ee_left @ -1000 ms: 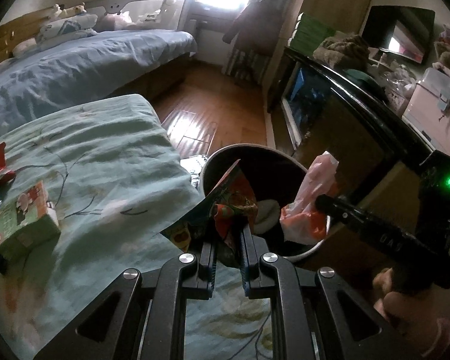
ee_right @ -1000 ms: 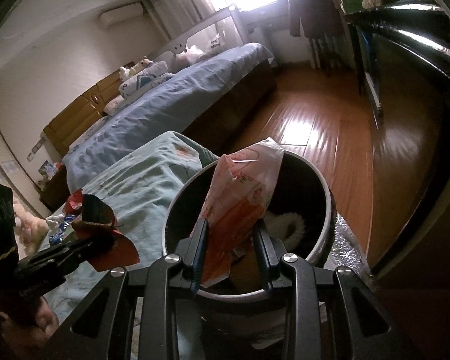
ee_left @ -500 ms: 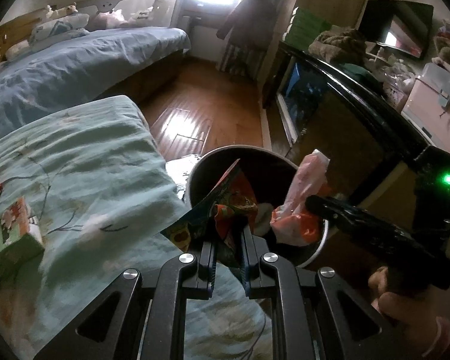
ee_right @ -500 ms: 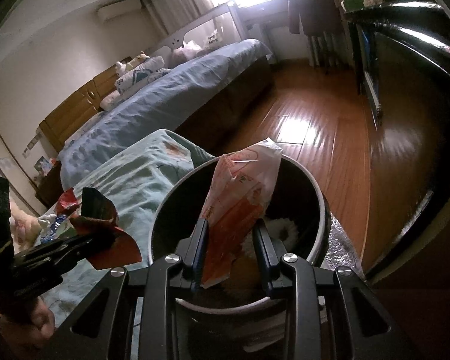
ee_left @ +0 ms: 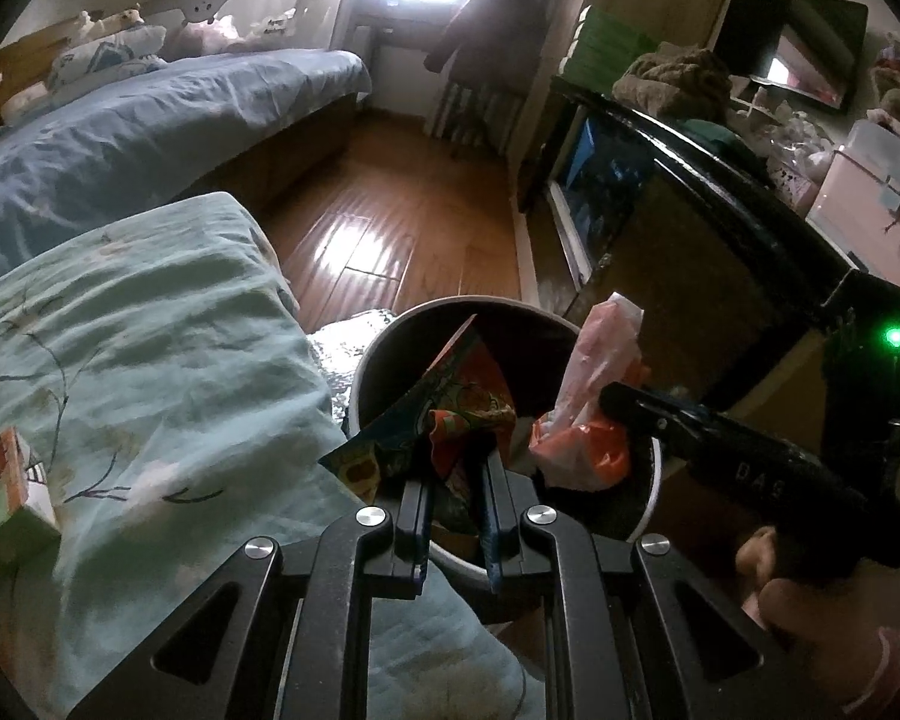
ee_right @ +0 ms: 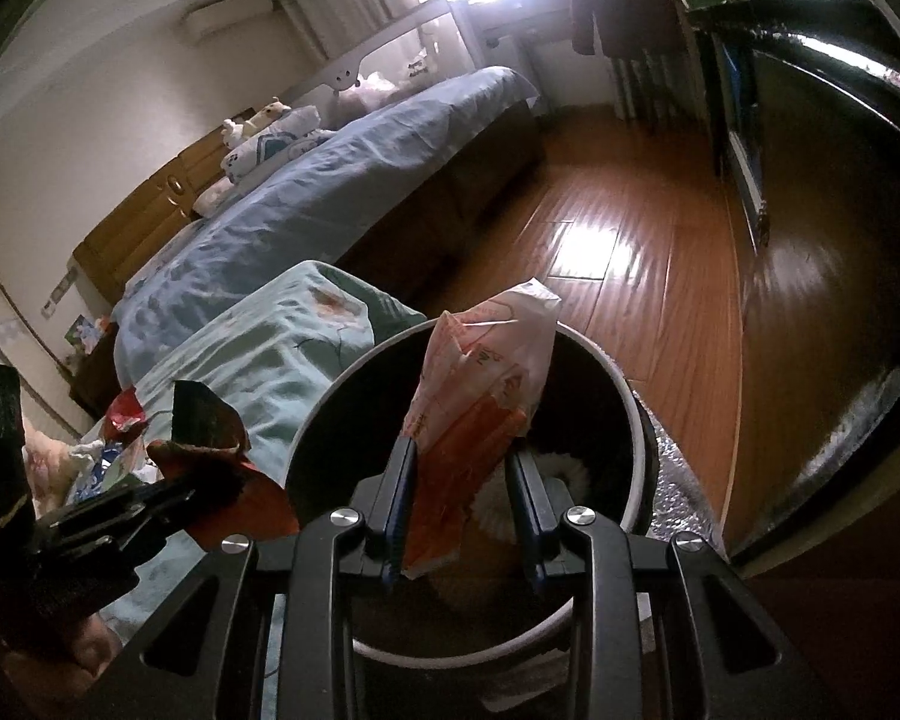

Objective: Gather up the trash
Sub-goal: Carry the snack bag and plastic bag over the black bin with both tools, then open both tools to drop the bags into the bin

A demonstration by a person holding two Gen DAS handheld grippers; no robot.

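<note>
Hanging over the bin (ee_right: 630, 402), each tool (ee_left: 456, 468) (ee_right: 462, 468) pinches a wrapper (ee_left: 462, 414) (ee_right: 480, 396).

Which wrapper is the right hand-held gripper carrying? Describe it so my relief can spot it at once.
Find the round dark bin on the wood floor beside the green-covered bed. Above its opening, the right hand-held gripper holds a white and orange packet standing upright. The left hand-held gripper holds a darker red printed wrapper; the right one's packet is pale, with an orange lower half.
</note>
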